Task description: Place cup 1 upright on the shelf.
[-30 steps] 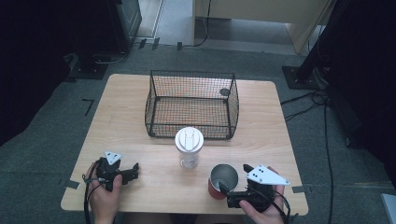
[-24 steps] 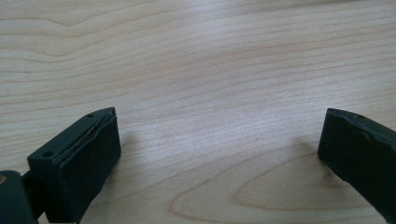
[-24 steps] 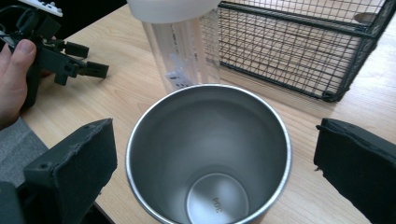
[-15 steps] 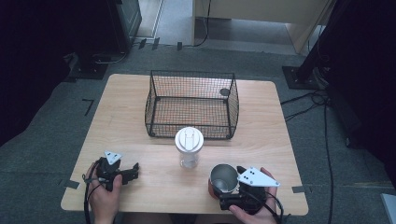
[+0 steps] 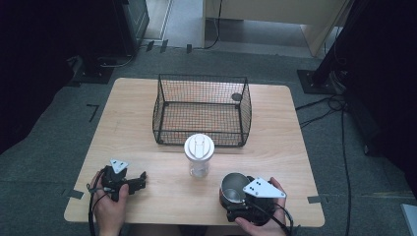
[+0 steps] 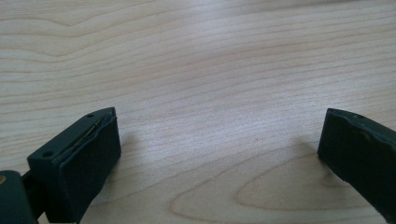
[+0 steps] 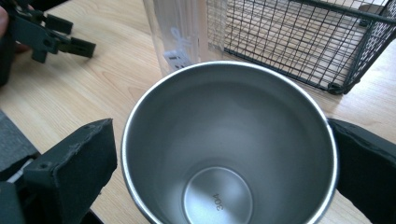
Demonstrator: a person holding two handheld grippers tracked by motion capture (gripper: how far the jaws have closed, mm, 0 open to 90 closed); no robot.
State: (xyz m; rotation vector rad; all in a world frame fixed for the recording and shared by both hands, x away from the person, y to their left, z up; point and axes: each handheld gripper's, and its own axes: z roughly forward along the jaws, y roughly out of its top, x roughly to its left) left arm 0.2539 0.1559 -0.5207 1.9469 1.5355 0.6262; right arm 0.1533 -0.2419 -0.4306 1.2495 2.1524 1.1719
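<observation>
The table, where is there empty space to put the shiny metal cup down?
The wooden table is bare on the strip right of the black wire basket, also left of it. There is open wood between the left gripper and the clear plastic bottle with a white lid. It is crowded at the front middle, where the shiny metal cup, the bottle and the right gripper sit close.

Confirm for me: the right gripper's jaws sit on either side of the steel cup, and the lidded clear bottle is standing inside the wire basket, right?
Not quite. The clear bottle stands on the table in front of the wire basket, not inside it, as the high view shows. The right gripper does have its jaws either side of the steel cup.
</observation>
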